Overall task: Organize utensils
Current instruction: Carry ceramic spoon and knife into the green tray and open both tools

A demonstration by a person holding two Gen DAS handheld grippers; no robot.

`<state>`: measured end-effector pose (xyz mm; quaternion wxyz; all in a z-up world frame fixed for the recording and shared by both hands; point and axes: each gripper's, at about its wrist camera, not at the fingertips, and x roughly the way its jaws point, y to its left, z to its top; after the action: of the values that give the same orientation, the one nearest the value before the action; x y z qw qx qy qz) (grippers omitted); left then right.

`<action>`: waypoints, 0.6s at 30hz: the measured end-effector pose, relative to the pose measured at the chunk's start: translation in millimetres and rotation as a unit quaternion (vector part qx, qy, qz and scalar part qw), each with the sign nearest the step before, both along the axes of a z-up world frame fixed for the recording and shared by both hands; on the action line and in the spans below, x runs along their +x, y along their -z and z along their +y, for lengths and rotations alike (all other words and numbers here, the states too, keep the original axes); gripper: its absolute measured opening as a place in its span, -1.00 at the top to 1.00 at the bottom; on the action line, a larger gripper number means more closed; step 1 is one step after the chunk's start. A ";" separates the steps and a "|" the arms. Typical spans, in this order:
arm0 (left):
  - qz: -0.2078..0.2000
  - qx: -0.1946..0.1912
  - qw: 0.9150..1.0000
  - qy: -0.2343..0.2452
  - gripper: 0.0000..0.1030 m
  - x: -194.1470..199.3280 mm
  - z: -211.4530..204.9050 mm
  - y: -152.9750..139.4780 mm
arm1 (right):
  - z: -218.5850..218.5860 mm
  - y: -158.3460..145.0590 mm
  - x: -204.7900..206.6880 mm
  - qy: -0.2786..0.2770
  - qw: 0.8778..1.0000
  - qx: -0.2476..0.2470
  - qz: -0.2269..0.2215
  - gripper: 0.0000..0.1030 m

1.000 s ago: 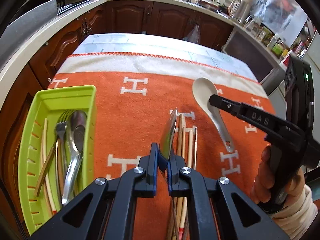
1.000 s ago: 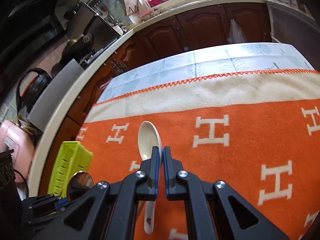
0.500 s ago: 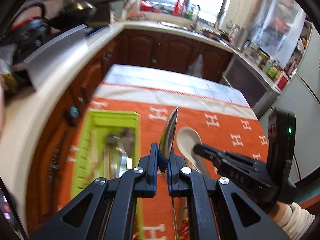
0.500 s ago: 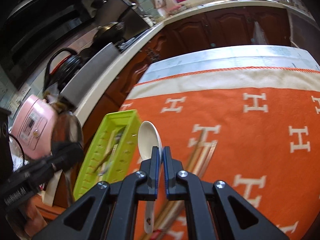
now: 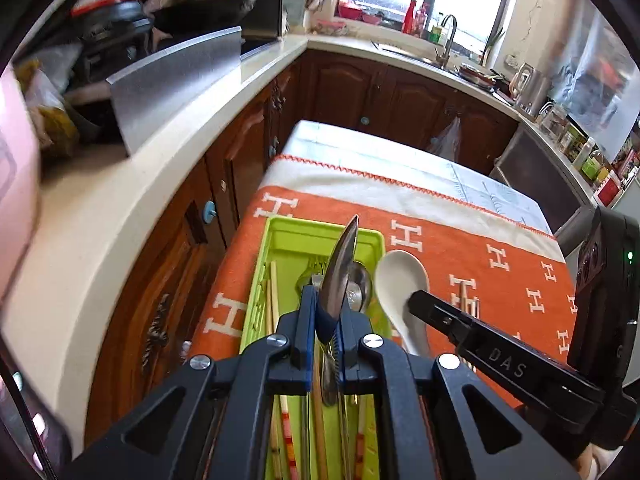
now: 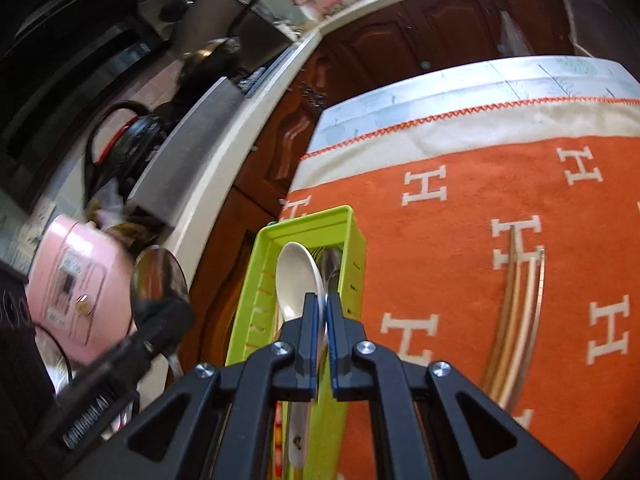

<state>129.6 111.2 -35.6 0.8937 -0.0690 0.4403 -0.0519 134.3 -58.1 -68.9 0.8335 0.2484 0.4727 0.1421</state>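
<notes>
Over a lime-green slotted plastic utensil tray point(image 5: 280, 236) on an orange blanket patterned with white H letters point(image 5: 452, 224), the left gripper point(image 5: 325, 322) pinches a shiny stainless-steel spoon point(image 5: 340, 268) on edge, bowl upward. The right gripper point(image 6: 323, 322) clamps the handle of a cream ceramic soup spoon point(image 6: 298, 280) above the same tray. Wooden chopsticks point(image 6: 516, 308) lie on the blanket, well apart from the tray.
</notes>
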 end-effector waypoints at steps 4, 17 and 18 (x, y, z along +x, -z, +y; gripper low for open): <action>0.018 -0.008 1.000 -0.001 0.90 25.5 4.3 26.0 | 14.9 14.3 18.0 0.017 1.000 -0.018 0.012 0.92; 0.063 -0.064 0.996 -0.010 0.89 67.9 11.8 73.7 | 27.6 28.6 42.6 0.013 0.999 -0.030 0.022 0.79; 0.065 -0.067 0.996 -0.009 0.89 69.2 10.5 75.1 | 25.7 27.9 41.6 0.008 0.999 -0.027 0.020 0.79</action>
<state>198.8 121.7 -110.6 0.8569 -0.1357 0.4927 -0.0681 175.9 -32.4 -96.8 0.8312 0.2328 0.4910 0.1174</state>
